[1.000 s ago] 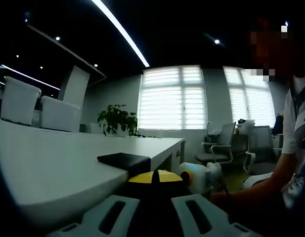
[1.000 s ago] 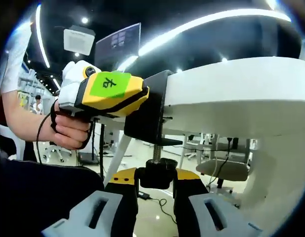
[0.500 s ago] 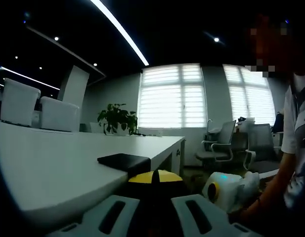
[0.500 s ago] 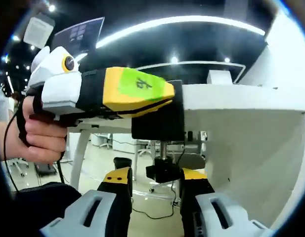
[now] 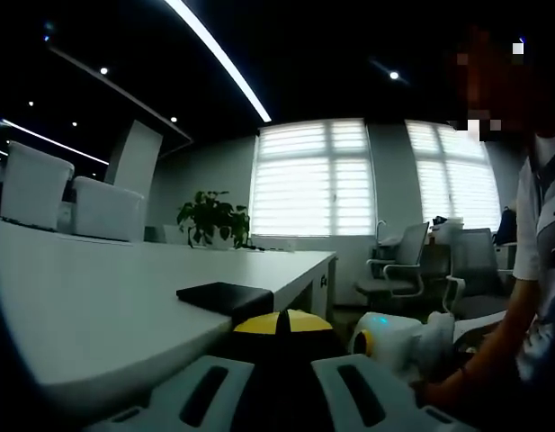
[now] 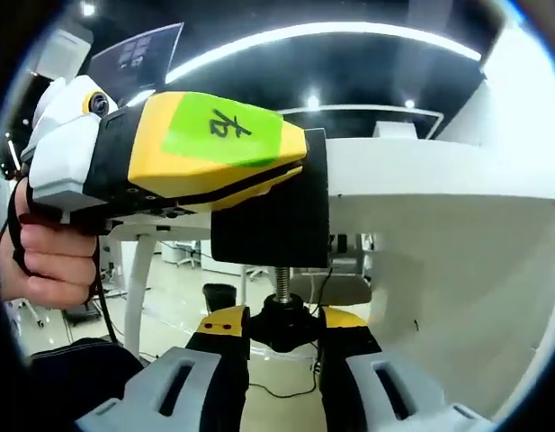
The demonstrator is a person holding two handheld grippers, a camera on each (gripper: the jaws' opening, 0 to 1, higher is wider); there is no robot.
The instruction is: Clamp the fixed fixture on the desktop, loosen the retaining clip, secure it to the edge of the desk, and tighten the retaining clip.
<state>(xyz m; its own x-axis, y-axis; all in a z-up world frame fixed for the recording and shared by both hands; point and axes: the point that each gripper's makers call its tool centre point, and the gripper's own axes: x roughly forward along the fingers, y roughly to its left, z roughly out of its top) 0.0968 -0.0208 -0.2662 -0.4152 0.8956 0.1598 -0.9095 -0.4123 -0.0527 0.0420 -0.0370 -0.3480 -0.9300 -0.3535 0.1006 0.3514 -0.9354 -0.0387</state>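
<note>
A: Where is the black fixture point(image 6: 275, 216)?
B: On the edge of the white tabletop point(image 6: 421, 166), its top plate point(image 5: 225, 293) lying flat on the surface.
A: And the left gripper point(image 6: 169, 157)?
B: Its jaws clamp the fixture's body from the side.
A: The right gripper point(image 6: 281, 337)?
B: Below, its jaws closed around the black screw knob point(image 6: 282, 321) under the threaded rod

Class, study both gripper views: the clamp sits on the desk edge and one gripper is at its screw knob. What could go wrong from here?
1. The right gripper pinches the small black screw knob with its jaw tips; it may slip while turning.
2. The left gripper holds the black clamp fixture at the white desk's very edge; a loose grip could let it tilt or drop.
</note>
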